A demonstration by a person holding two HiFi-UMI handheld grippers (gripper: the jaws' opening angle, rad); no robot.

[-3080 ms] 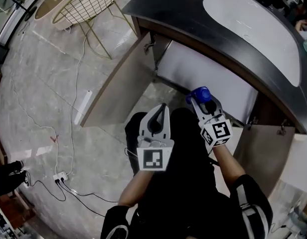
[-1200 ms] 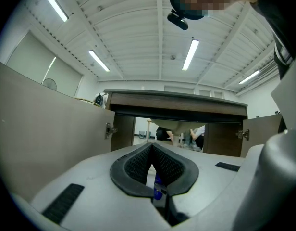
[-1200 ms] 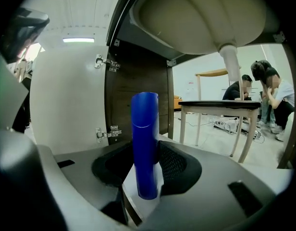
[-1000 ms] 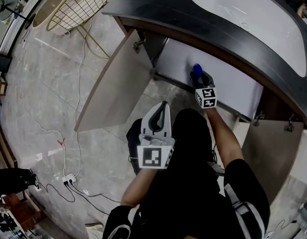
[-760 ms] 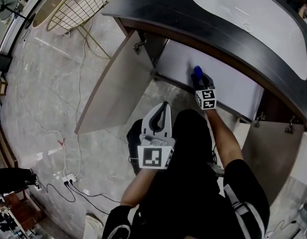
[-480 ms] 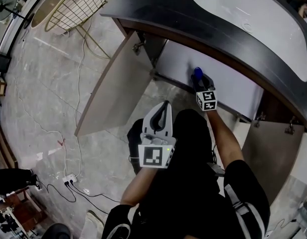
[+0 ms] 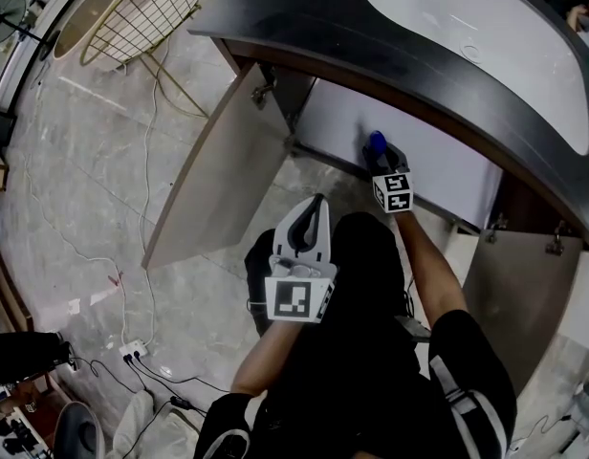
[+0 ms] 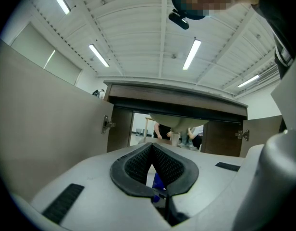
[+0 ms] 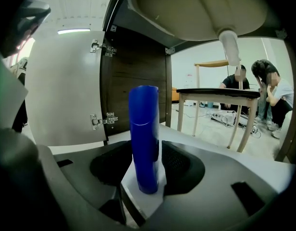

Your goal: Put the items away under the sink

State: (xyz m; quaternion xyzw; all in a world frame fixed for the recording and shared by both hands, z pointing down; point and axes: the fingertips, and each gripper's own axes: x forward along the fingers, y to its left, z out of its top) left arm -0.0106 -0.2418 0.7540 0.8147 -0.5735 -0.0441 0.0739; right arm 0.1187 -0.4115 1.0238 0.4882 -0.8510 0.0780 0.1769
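A tall blue bottle (image 9: 144, 134) stands upright between the jaws of my right gripper (image 9: 144, 149), which is shut on it. In the head view that right gripper (image 7: 383, 154) reaches into the open cabinet under the sink, with the blue bottle (image 7: 376, 142) over the white cabinet floor (image 7: 443, 165). The bottle's base is at the level of the white floor; contact is unclear. My left gripper (image 7: 316, 205) is held back over the person's knees, shut and empty. In its own view the left gripper (image 8: 152, 146) points at the cabinet opening.
The left cabinet door (image 7: 213, 170) and right door (image 7: 519, 285) both stand open. The white sink basin (image 7: 467, 27) sits in a dark countertop (image 7: 304, 17); its drain pipe (image 9: 229, 47) hangs above the bottle. A wire-frame chair (image 7: 146, 8) and floor cables (image 7: 132, 352) lie to the left.
Over three seconds the right gripper carried the blue bottle forward into the cabinet. During the last second it barely moved. The left gripper stayed put.
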